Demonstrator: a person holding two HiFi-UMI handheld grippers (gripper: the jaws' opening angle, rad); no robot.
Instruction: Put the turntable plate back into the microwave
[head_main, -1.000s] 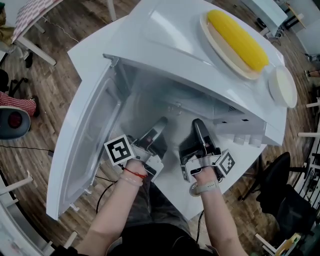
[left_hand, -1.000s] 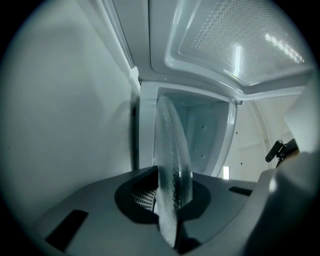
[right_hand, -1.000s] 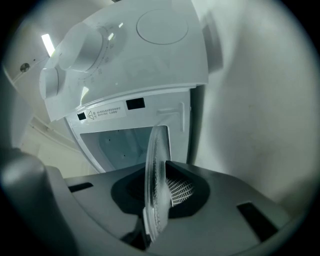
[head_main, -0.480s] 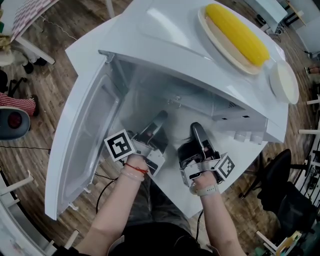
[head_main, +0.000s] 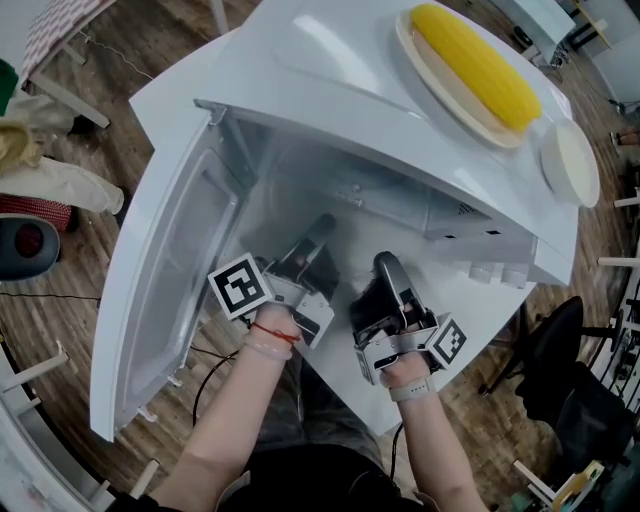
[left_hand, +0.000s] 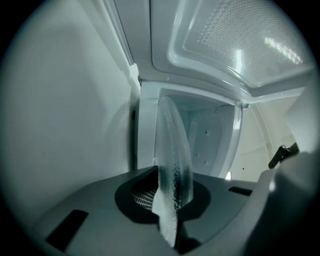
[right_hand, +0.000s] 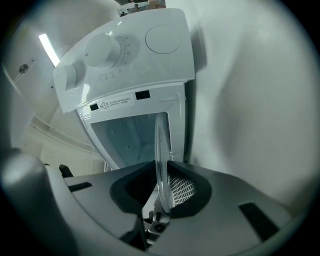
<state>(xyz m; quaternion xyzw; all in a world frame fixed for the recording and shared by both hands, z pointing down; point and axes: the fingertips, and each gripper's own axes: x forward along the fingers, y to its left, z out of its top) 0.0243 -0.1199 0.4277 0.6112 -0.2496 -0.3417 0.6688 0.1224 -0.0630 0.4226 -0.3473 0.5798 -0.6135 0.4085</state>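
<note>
Your left gripper (head_main: 316, 238) and right gripper (head_main: 386, 268) each pinch an edge of the glass turntable plate (left_hand: 172, 165), which stands edge-on between their jaws before the open microwave (head_main: 330, 90).

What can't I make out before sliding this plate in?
The clear glass turntable plate: edge-on in both gripper views, far rim unseen; almost invisible against white in the head view.
The cavity floor where the plate seats: under the top of the white microwave in the head view; behind the left tool and right tool in the gripper views.
Print around the round white dials: too small, right gripper view.
</note>
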